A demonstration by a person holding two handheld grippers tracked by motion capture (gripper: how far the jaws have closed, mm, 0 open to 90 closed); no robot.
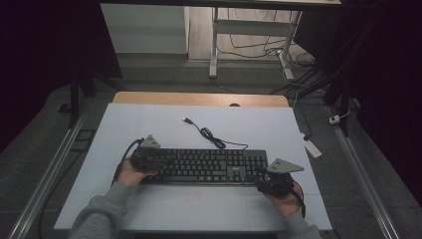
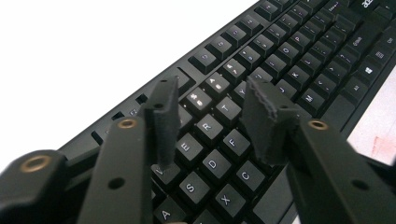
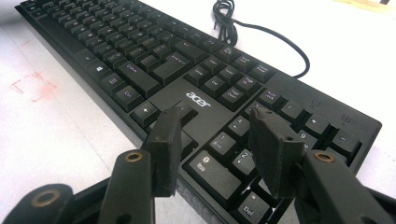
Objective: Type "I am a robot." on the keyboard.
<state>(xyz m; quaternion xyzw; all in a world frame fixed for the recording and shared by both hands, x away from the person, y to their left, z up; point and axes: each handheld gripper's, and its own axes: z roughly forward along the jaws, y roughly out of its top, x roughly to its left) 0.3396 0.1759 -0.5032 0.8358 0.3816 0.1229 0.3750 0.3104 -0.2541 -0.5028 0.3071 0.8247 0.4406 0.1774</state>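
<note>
We have keyboard (image 1: 204, 166) lying flat mid-table. Left gripper (image 2: 217, 123) jaws spread over letter keys, pinching nothing; right gripper (image 3: 219, 144) spread over numpad end. Contact probably absent. Grip both ends evenly, lift level, mind cable (image 1: 211, 135).

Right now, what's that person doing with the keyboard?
A person holds a gripper in each hand over a black keyboard lying on the white table. The left gripper hovers above the letter keys, jaws apart. The right gripper sits over the number pad end, jaws apart too. The keyboard's cable lies unplugged behind it.
</note>
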